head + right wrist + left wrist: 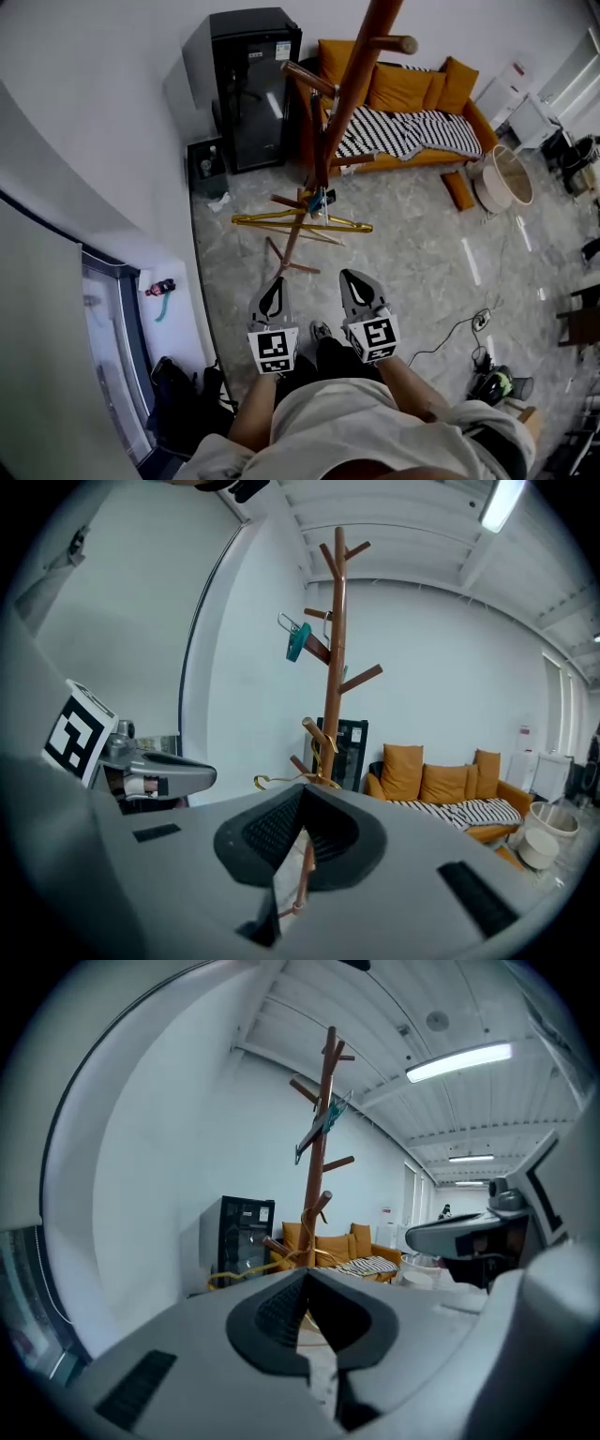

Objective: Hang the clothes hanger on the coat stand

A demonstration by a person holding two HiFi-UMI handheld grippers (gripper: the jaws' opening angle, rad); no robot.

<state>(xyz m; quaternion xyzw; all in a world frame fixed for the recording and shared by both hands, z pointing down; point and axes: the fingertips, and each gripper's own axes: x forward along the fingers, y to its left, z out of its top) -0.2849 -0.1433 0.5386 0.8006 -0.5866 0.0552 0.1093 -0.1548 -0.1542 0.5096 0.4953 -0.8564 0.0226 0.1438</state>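
Hanging low on the coat stand (349,89), the gold clothes hanger (300,224) faces the left hand-held gripper (275,286) and right hand-held gripper (355,278), both clenched empty.

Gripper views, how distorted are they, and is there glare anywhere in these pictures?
Left gripper view: strong fisheye, black corners, straight lines bowed; the ceiling light is blown out white. Right gripper view: same fisheye, yet the coat stand is sharp and evenly lit. Head view: wide-angle bending toward the edges; the glossy floor carries bright streaks of reflected light.
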